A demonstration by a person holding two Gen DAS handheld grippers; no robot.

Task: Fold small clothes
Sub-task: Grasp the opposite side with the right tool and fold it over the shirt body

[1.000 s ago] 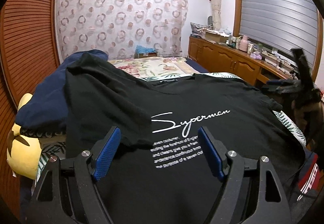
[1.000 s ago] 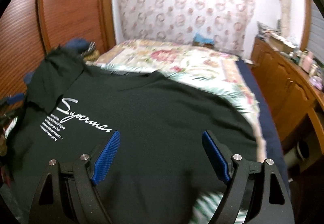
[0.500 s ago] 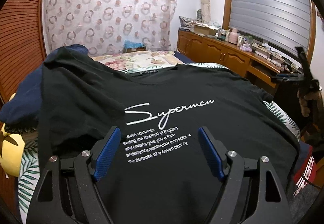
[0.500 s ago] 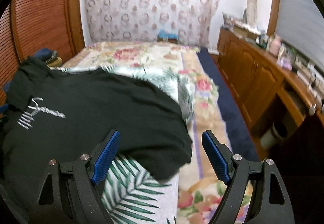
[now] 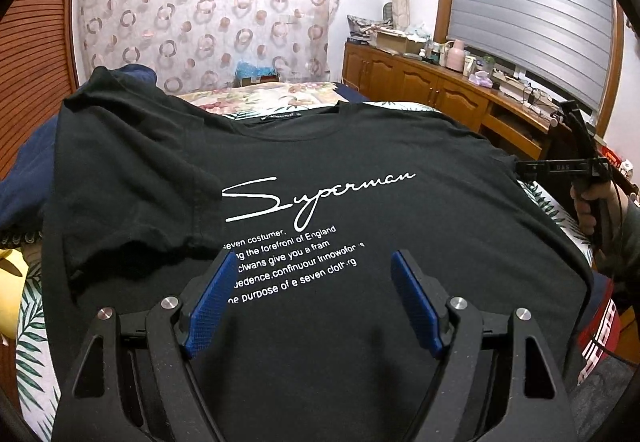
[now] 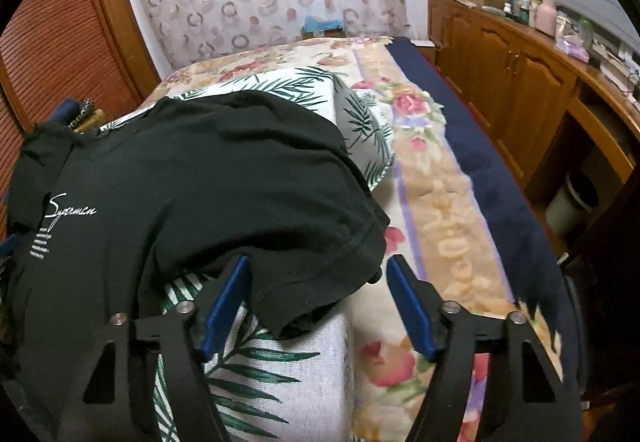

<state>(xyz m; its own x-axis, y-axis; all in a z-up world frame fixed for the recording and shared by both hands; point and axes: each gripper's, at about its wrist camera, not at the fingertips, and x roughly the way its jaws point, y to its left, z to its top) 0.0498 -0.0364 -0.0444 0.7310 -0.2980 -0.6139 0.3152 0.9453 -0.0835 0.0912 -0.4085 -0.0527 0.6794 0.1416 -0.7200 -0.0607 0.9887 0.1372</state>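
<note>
A black T-shirt (image 5: 320, 170) with white "Superman" print lies face up on a leaf-print cloth on the bed. Its left sleeve (image 5: 132, 178) is folded in over the chest. My left gripper (image 5: 314, 300) is open and empty, just above the shirt's lower front. In the right wrist view the shirt (image 6: 192, 178) lies at left, and its right sleeve (image 6: 320, 262) sits between the pads of my open right gripper (image 6: 316, 298). The right gripper also shows at the right edge of the left wrist view (image 5: 576, 170).
The leaf-print cloth (image 6: 264, 370) lies over a floral bedspread (image 6: 436, 210). A dark blue blanket (image 5: 24, 186) and a yellow pillow (image 5: 12, 294) lie left of the shirt. Wooden cabinets (image 6: 520, 82) with clutter run along the right wall. A slatted wooden wardrobe (image 5: 36, 54) stands on the left.
My right gripper has moved right along the shirt to its right sleeve, which now lies between the pads. My left gripper has shifted slightly over the shirt's front, staying open.
</note>
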